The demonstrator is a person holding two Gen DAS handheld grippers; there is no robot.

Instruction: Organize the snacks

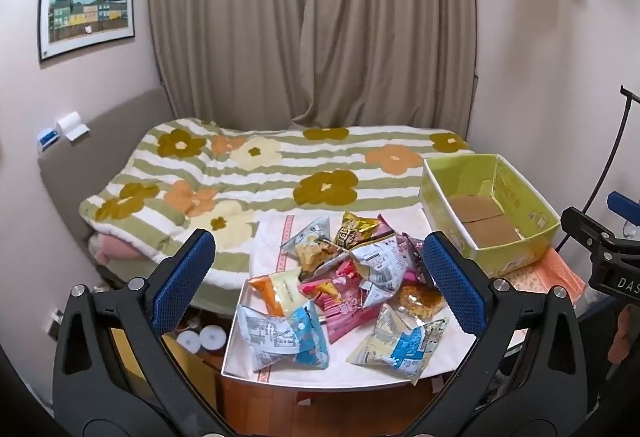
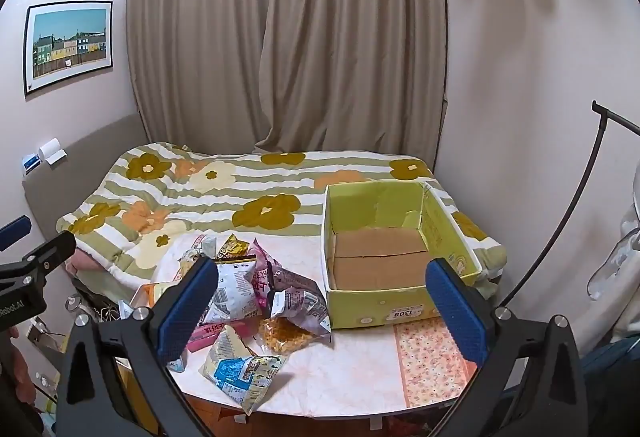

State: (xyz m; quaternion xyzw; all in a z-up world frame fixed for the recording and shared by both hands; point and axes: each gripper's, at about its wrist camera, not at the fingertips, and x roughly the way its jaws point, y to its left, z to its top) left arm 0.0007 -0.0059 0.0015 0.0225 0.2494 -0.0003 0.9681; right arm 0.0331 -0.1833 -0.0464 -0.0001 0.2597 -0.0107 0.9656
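Your left hand-held gripper [image 1: 318, 271] and right hand-held gripper [image 2: 322, 301] both hung released, grasping nothing. The snack packets [image 1: 340, 289] lay heaped on the worktop [image 2: 360, 369], just left of the green cardboard box [image 2: 384, 311], which stood open.

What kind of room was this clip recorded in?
Most likely a home bedroom: a bed with a flowered quilt, closed floor-length curtains behind it, and a framed picture on the wall.
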